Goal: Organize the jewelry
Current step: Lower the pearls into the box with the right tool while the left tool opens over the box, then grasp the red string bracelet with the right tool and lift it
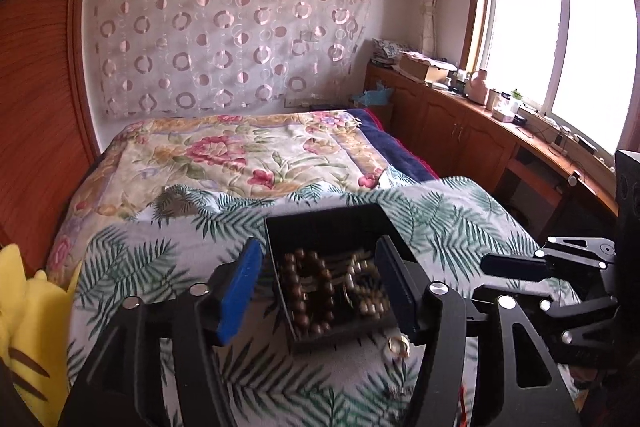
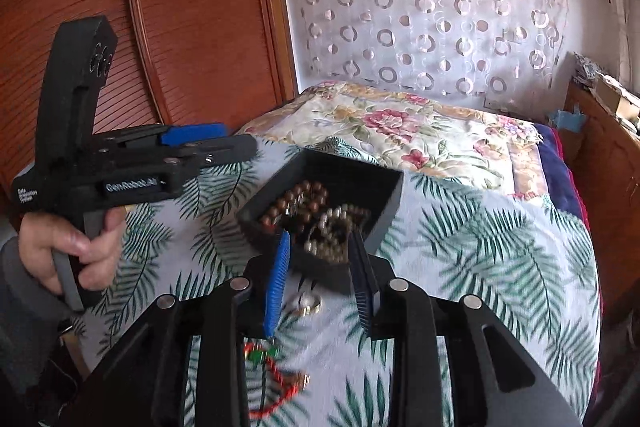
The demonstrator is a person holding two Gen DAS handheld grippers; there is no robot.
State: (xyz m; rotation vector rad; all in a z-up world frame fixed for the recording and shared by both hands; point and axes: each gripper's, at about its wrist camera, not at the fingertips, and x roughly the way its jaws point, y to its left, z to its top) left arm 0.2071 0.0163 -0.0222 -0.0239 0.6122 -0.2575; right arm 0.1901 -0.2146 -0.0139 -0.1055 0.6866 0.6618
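Several brown bead bracelets [image 1: 308, 287] fill my black box [image 1: 320, 223], which sits on the bed's leaf-print cloth [image 1: 440, 223]. Only my right view shows a red bead string [image 2: 280, 387] at six o'clock; both show a gold ring [image 2: 308, 303]. My left tool [image 1: 320, 287] and right tool [image 2: 320, 279] gape apart, holding nothing.

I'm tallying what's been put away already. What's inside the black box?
The box holds brown bead bracelets and paler bead strings, tangled together. Anything beneath the beads is hidden, and the box floor cannot be seen.
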